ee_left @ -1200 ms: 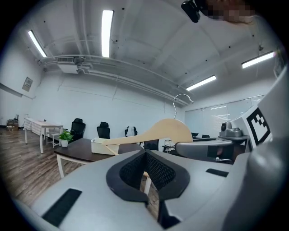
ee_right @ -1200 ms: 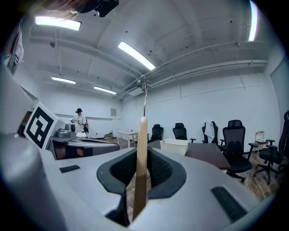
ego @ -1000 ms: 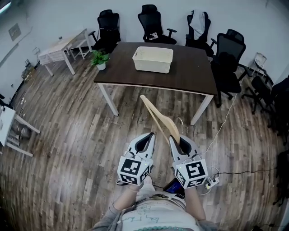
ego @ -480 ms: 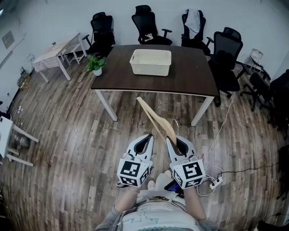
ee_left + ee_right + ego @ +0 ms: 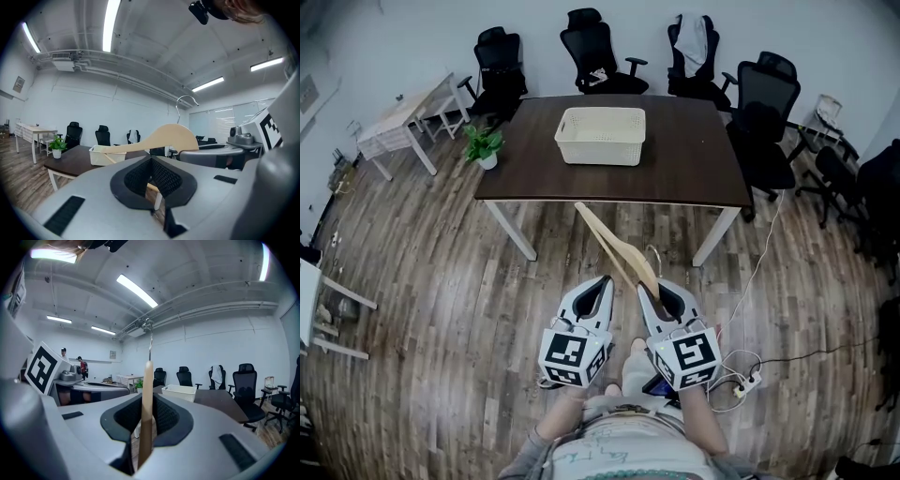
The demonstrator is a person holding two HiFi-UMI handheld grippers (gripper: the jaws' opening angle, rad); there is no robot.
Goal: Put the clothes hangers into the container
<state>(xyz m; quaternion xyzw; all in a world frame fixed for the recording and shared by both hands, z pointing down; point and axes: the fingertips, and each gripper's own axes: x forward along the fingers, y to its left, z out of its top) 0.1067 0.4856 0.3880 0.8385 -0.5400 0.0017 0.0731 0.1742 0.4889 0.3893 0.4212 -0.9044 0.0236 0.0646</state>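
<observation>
Holding the wooden hanger (image 5: 615, 242) in your right tool (image 5: 661, 289), you have the jaws pinched onto its broad near end, with the wood standing edge-on between the pads. Your left tool (image 5: 602, 281) rides just beside it, jaws drawn together with nothing between them.

Look around you. Ahead stands the dark worktop (image 5: 698, 164), and the white container (image 5: 600, 136) sits on it toward the far side, left of middle. A small potted plant (image 5: 483, 146) stands at the worktop's left end. Black office chairs (image 5: 592, 47) line the far side, and another chair (image 5: 764, 131) is pushed up at the right end. A light side table (image 5: 398, 114) stands off to the left by the wall. A white cable (image 5: 759, 262) trails across the wooden floor (image 5: 441, 281) on your right, down to a power strip (image 5: 742, 379) close by your right tool. Between you and the container lie the worktop's near edge and its white legs (image 5: 511, 230).

Now the hanger. It is in the air over the floor, short of the worktop. Its long axis runs away from your right tool, forward and to the left, and its far tip points at the worktop's front edge below the container. Its metal hook (image 5: 652, 253) rises near the tool end.
</observation>
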